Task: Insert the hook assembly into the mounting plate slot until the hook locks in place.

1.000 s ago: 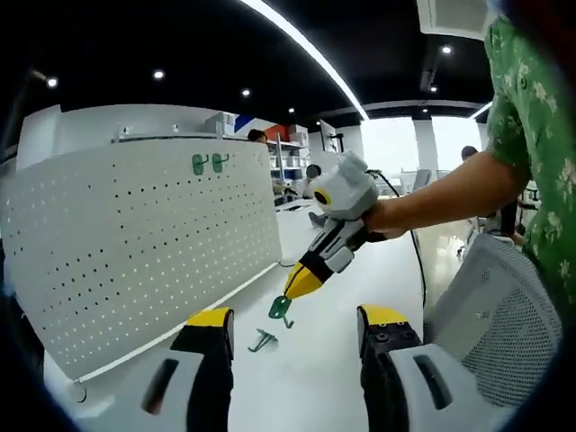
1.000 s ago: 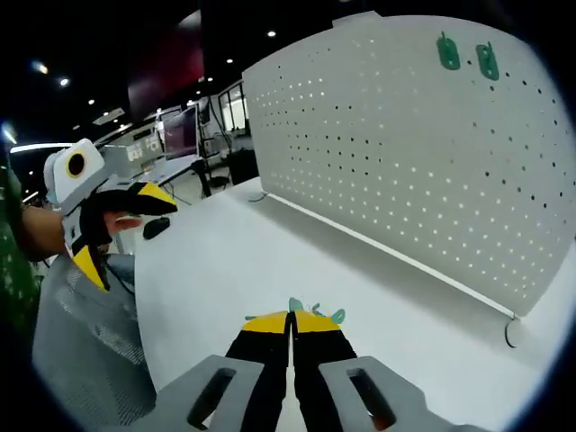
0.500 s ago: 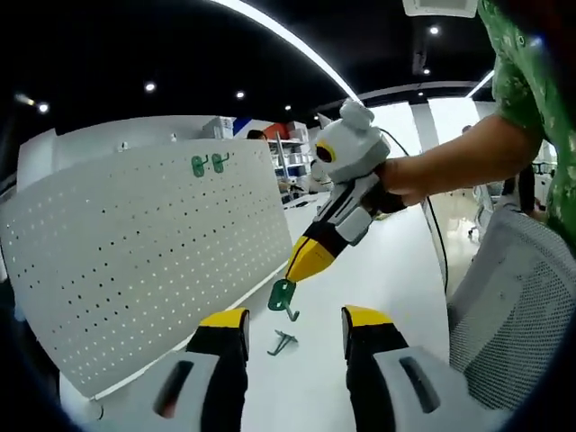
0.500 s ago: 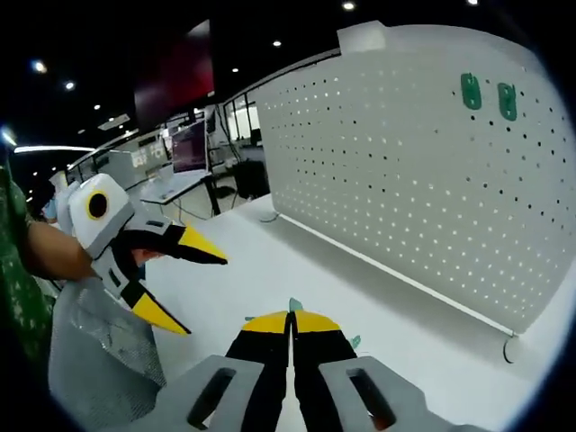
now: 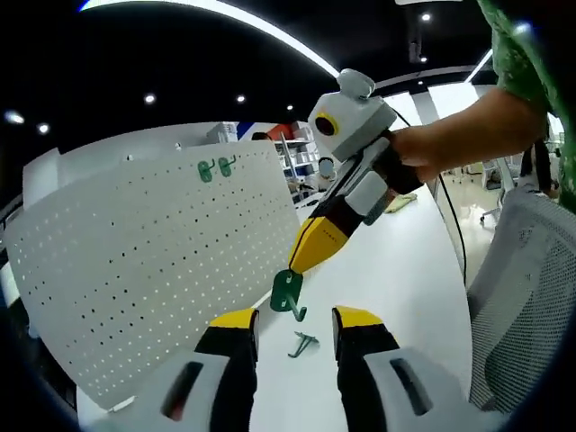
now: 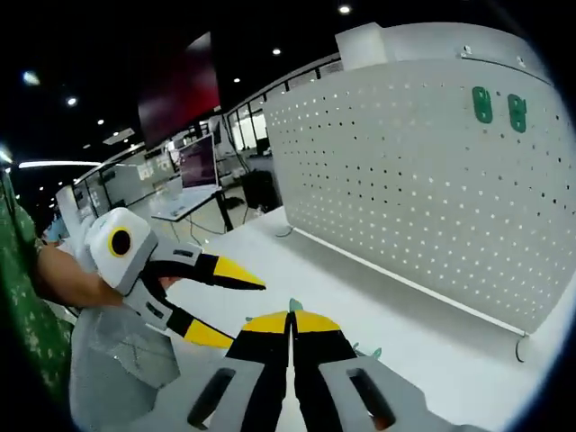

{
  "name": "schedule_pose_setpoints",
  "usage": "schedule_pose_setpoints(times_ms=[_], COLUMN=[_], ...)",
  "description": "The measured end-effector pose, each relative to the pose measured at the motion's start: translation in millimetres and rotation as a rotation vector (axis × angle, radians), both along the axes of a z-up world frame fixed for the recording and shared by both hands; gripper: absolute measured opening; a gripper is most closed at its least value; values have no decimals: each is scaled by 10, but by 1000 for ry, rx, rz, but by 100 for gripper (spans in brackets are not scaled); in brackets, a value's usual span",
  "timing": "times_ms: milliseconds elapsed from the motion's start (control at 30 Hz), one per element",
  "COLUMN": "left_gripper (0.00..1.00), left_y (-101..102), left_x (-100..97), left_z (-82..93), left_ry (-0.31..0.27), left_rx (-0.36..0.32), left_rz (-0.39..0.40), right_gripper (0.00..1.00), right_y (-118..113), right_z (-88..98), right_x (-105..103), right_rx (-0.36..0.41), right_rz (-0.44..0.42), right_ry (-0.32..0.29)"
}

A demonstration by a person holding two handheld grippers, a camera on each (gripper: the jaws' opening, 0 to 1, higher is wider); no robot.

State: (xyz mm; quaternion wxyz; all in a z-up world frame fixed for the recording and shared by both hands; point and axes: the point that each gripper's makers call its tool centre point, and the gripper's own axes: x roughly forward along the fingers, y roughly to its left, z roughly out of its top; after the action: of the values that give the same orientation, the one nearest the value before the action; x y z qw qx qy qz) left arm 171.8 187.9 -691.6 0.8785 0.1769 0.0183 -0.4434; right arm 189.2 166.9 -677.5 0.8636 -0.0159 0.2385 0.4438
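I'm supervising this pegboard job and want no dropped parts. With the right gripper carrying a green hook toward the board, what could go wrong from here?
1. The right gripper pinches the green hook only by its top edge, so the hook might twist or slip out before reaching the pegboard.
2. A second hook lies loose on the white table just ahead of the open left gripper; a careless move could knock it away.

Open-plan office here: black ceiling with a long light strip (image 5: 270, 31), desks carrying monitors (image 6: 198, 162), shelving (image 5: 292, 153), a mesh chair (image 5: 526, 270), white counter (image 5: 405, 261).
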Motion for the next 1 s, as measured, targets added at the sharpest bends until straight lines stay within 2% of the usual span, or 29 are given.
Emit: schedule_pose_setpoints(times_ms=[300, 567, 800, 1000], left_gripper=[22, 12, 11, 4], left_y=[11, -15, -29, -19], left_x=[25, 20, 28, 36], left_z=[93, 140, 156, 156], left_ry=[-47, -88, -96, -104], left_rx=[-10, -1, 3, 10], left_rz=[7, 0, 0, 4], right_gripper=[0, 0, 0, 0], right_y=[87, 148, 170, 162], right_z=[109, 148, 163, 186], right_x=[-37, -98, -132, -154], right_rx=[43, 50, 53, 56], right_rz=[5, 17, 22, 21], right_ry=[17, 19, 25, 29])
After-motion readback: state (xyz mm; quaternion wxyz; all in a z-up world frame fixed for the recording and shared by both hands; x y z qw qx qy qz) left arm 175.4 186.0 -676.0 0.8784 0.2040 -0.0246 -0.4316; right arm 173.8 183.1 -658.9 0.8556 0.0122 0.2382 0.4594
